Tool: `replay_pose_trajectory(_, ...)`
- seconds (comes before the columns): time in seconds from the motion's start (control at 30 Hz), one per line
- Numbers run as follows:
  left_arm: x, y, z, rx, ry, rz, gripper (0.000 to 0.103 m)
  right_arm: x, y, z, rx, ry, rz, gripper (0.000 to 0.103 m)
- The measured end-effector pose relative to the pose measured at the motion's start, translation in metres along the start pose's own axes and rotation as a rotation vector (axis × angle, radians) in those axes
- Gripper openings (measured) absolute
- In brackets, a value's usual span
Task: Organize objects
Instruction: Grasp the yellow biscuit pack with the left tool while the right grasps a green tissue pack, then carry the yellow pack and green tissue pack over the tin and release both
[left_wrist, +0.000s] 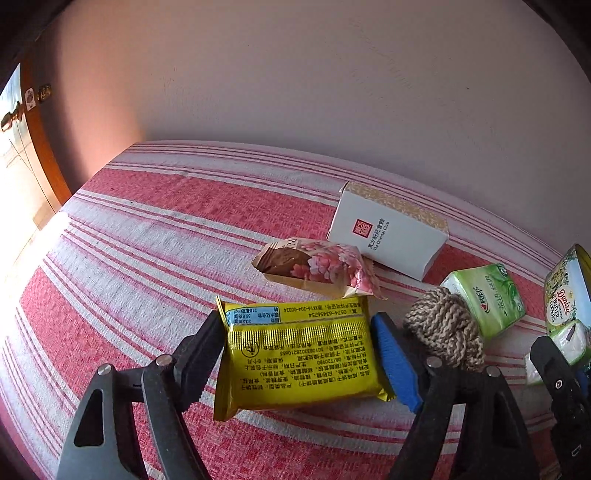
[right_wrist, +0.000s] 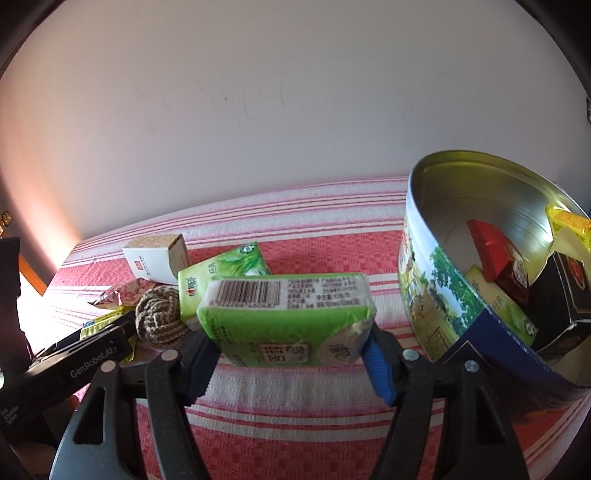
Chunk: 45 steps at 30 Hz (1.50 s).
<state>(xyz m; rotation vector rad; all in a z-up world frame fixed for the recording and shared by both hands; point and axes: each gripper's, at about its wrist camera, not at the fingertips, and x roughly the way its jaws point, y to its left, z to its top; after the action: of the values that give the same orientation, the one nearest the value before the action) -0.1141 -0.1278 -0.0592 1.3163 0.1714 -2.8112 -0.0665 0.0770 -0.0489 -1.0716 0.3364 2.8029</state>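
My right gripper (right_wrist: 288, 332) clamps a green tissue pack (right_wrist: 284, 314) just left of the tin (right_wrist: 436, 280), which already holds several packets. My left gripper (left_wrist: 295, 354) grips a yellow snack (left_wrist: 299, 354). 4 things left of the tin remain, I judge.

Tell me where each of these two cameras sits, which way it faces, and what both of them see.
Left wrist: on the left gripper, looking along its fingers over the striped bedcover toward the wall; the fingers clamp a yellow snack packet.
Right wrist: on the right gripper, facing the same wall; the fingers clamp a green tissue pack, with the cookie tin at right and the left gripper's body at left.
Shared: white box, rope ball, second tissue pack, the tin.
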Motion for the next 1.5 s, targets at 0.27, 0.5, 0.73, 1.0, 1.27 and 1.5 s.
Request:
replay_pose_trajectory(0.27, -0.008, 0.010, -0.005, -0.041, -0.038, -0.068, 0.073, -0.025, 0.015, 0.000, -0.035, -0.112, 0.020, 0.070)
replay_pose_trajectory(0.5, -0.033, 0.014, -0.010, -0.073, -0.176, 0.009, 0.073, -0.054, 0.028, -0.003, -0.121, -0.265, -0.012, 0.070)
replay_pose_trajectory(0.73, -0.059, 0.008, -0.018, -0.039, -0.258, 0.049, 0.073, -0.073, 0.044, -0.016, -0.232, -0.368, -0.023, 0.070)
replay_pose_trajectory(1.0, -0.085, -0.011, -0.041, -0.054, -0.277, -0.051, 0.073, -0.090, 0.028, -0.026, -0.263, -0.385, 0.006, 0.070)
replay_pose_trajectory(1.27, -0.088, -0.026, -0.056, -0.075, -0.262, -0.089, 0.073, -0.102, -0.011, -0.035, -0.243, -0.351, 0.038, 0.070)
replay_pose_trajectory(1.5, -0.101, -0.052, -0.070, -0.028, -0.287, -0.097, 0.073, -0.122, -0.046, -0.032, -0.190, -0.395, 0.109, 0.070)
